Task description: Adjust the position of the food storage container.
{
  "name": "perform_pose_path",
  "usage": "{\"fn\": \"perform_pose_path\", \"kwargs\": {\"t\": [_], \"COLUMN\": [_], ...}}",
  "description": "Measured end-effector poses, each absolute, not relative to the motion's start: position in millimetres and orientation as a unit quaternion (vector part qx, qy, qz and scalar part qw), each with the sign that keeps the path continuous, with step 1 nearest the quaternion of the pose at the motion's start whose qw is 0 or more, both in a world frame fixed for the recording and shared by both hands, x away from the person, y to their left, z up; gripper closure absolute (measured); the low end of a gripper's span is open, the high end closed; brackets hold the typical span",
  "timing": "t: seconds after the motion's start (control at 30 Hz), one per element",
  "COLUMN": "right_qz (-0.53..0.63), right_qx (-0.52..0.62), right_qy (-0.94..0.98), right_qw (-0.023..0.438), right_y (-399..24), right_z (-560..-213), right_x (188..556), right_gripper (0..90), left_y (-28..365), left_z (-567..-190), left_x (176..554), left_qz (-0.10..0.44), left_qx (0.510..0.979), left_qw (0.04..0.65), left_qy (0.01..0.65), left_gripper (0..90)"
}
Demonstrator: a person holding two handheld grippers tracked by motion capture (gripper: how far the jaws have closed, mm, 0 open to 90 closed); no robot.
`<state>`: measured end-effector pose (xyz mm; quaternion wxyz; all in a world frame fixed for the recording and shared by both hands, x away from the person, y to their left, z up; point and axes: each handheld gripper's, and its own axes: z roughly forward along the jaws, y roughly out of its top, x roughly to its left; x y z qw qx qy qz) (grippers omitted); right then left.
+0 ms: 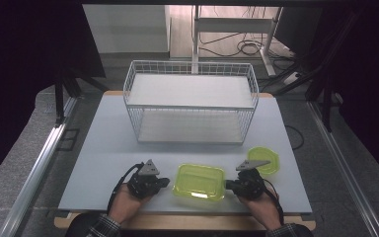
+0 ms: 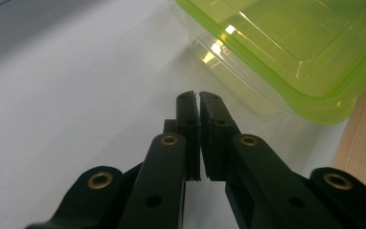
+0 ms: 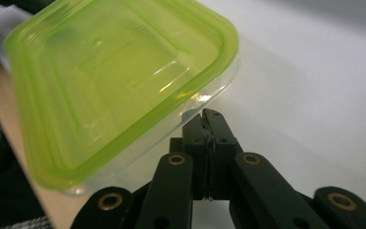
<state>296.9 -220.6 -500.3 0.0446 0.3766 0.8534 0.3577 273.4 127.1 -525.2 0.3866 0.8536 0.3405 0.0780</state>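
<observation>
A clear rectangular container with a lime-green lid point(image 1: 200, 181) lies on the white table near its front edge. My left gripper point(image 1: 166, 182) lies to the container's left, pointing at it. In the left gripper view the jaws point(image 2: 198, 98) are shut with nothing between them, a short way from the container point(image 2: 290, 43). My right gripper point(image 1: 228, 185) points at the container from its right side. In the right gripper view those jaws point(image 3: 205, 114) are shut and empty, with the tips close against the container's clear wall under the lid point(image 3: 119, 81); contact cannot be told.
A white wire basket point(image 1: 191, 106) stands at the back middle of the table. A smaller green-lidded container point(image 1: 265, 160) sits just behind my right gripper. The table's wooden front edge point(image 2: 362, 129) runs close to the container and both hands.
</observation>
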Motion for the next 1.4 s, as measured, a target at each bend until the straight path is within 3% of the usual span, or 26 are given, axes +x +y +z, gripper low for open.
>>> {"fn": "perform_pose_path", "kwargs": {"t": [0.67, 0.8, 0.93, 1.03, 1.13, 1.17, 1.2, 1.3, 1.37, 1.4], "right_qz": [0.347, 0.343, 0.344, 0.347, 0.36, 0.36, 0.376, 0.392, 0.397, 0.408], "right_qx": [0.345, 0.337, 0.33, 0.328, 0.336, 0.336, 0.338, 0.342, 0.343, 0.339], "right_qy": [0.871, 0.875, 0.874, 0.872, 0.864, 0.864, 0.856, 0.848, 0.845, 0.842], "right_qw": [0.043, 0.06, 0.095, 0.106, 0.107, 0.107, 0.103, 0.106, 0.105, 0.097], "right_y": [-163, -159, -170, -175, -186, -186, -193, -201, -202, -204], "right_z": [-505, -506, -501, -497, -491, -491, -489, -487, -487, -487], "right_x": [348, 350, 345, 341, 331, 331, 328, 325, 325, 324], "right_gripper": [88.6, 88.6, 85.4, 82.2, 62.8, 62.8, 48.5, 34.9, 31.3, 24.1], "left_y": [159, 165, 176, 180, 187, 187, 190, 193, 194, 196], "left_z": [-520, -519, -517, -516, -518, -518, -519, -521, -522, -523], "left_x": [265, 262, 260, 260, 260, 260, 259, 256, 256, 255], "left_qz": [0.093, 0.105, 0.129, 0.136, 0.152, 0.152, 0.16, 0.168, 0.171, 0.176], "left_qx": [0.836, 0.835, 0.824, 0.817, 0.806, 0.806, 0.806, 0.805, 0.803, 0.799], "left_qw": [0.385, 0.379, 0.377, 0.38, 0.379, 0.379, 0.369, 0.365, 0.366, 0.371], "left_qy": [0.379, 0.386, 0.403, 0.412, 0.429, 0.429, 0.435, 0.437, 0.438, 0.439], "left_gripper": [84.9, 83.6, 70.3, 51.1, 27.8, 20.3, 14.0, 7.3, 6.3, 3.3]}}
